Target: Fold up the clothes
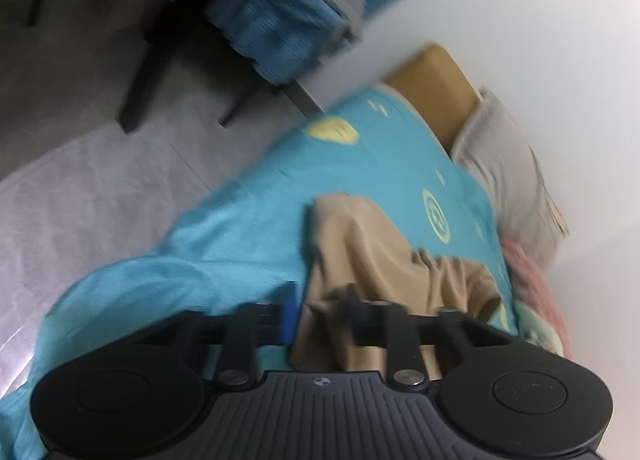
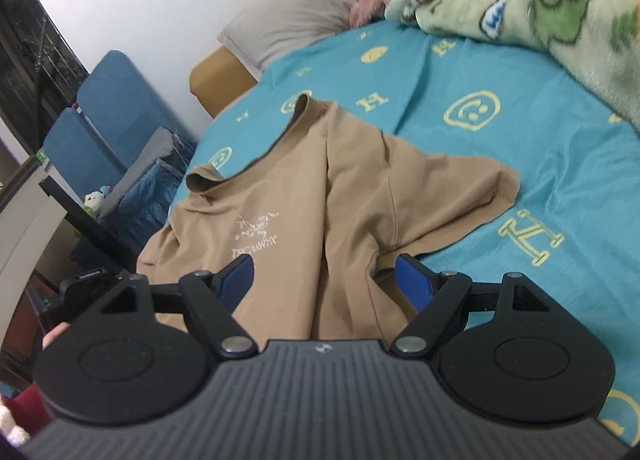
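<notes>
Nearest, the left gripper (image 1: 320,314) has pinched a fold of the tan T-shirt (image 2: 312,196) while the right gripper (image 2: 324,280) straddles its rumpled hem with jaws wide apart (touching nothing), the shirt lying crumpled on the turquoise bedsheet (image 2: 500,148) before a grey pillow (image 2: 312,8).

Each hand-held gripper (image 2: 324,280) is black, ribbed; blue finger pads (image 2: 414,280); silver pivot screws (image 2: 236,344).

Rumpled tan T-shirt (image 2: 320,196) with pale chest logo, front up, spread on the teal bedsheet (image 2: 500,164)
</notes>
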A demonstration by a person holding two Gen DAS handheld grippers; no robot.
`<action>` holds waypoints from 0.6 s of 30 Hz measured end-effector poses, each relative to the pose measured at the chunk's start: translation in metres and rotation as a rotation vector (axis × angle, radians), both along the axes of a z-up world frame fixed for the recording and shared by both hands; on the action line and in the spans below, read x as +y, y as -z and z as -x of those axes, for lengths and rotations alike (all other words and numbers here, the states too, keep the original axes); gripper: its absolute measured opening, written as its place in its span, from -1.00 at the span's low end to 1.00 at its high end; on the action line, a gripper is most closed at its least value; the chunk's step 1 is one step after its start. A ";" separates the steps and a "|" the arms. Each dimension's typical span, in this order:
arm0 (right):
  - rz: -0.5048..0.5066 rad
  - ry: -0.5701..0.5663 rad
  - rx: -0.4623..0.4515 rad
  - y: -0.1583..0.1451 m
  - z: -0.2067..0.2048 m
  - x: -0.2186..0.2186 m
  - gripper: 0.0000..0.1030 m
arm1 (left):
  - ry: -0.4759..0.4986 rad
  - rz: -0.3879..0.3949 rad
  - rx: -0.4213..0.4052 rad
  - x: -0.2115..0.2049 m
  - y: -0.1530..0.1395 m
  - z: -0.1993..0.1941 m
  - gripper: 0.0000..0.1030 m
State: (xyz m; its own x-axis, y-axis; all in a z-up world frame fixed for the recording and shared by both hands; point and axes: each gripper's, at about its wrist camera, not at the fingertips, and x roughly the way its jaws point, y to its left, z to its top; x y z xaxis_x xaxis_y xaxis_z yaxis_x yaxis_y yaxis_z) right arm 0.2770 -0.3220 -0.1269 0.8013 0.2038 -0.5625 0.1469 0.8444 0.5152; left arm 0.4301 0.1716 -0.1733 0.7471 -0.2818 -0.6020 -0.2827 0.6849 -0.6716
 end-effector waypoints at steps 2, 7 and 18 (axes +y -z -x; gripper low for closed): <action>-0.004 -0.001 0.008 0.002 -0.001 0.001 0.54 | 0.051 -0.029 -0.006 -0.001 -0.005 -0.004 -0.85; -0.008 0.007 0.011 0.002 0.001 0.001 0.54 | 0.095 -0.137 -0.057 0.006 -0.039 -0.003 -0.89; 0.063 0.017 -0.020 -0.007 0.003 0.004 0.54 | 0.090 -0.704 0.030 -0.039 -0.061 0.003 -0.42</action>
